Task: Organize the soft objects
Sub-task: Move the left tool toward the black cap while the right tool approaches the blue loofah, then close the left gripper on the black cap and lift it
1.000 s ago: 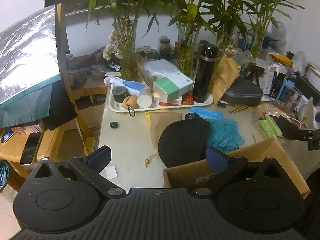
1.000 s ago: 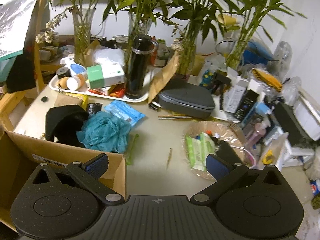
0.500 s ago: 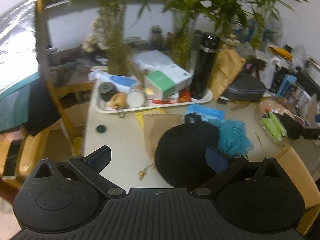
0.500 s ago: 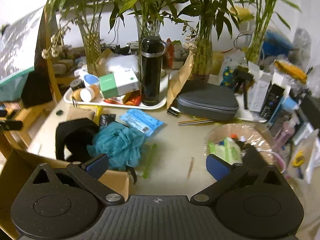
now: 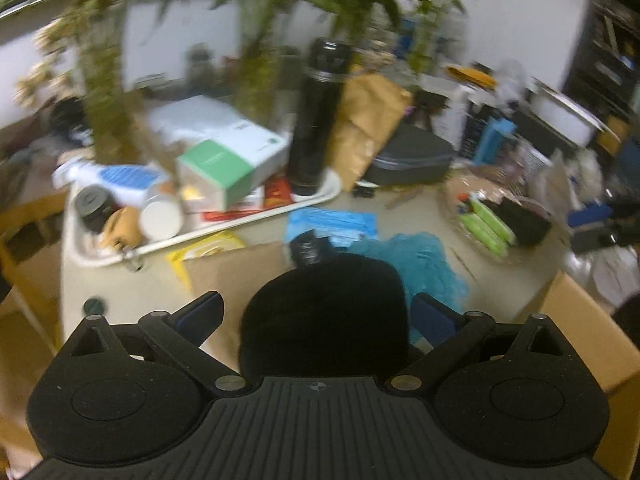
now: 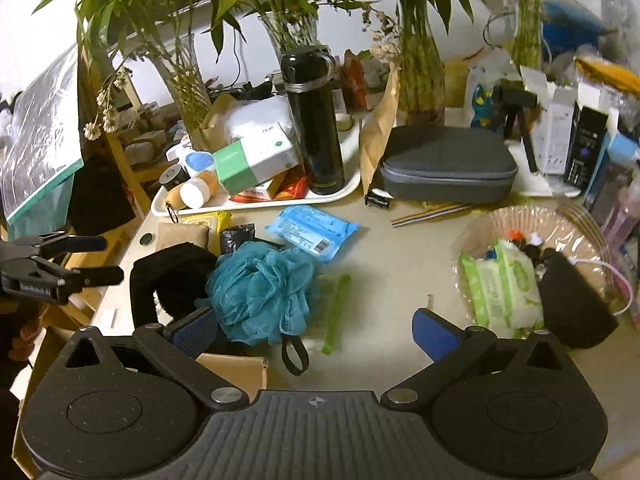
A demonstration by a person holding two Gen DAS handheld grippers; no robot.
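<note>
"iFlenRobot.AI"-like label on left gripper [image 6: 116,260], rest unreadable.

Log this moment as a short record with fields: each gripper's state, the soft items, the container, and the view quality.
left gripper: open, jaws either side of the black soft item; contact not clear
right gripper: open, empty, above the table
teal mesh sponge: on the table, against the black soft item
cardboard box: at the table's near edge
view quality: left wrist blurred, right wrist sharp
</note>
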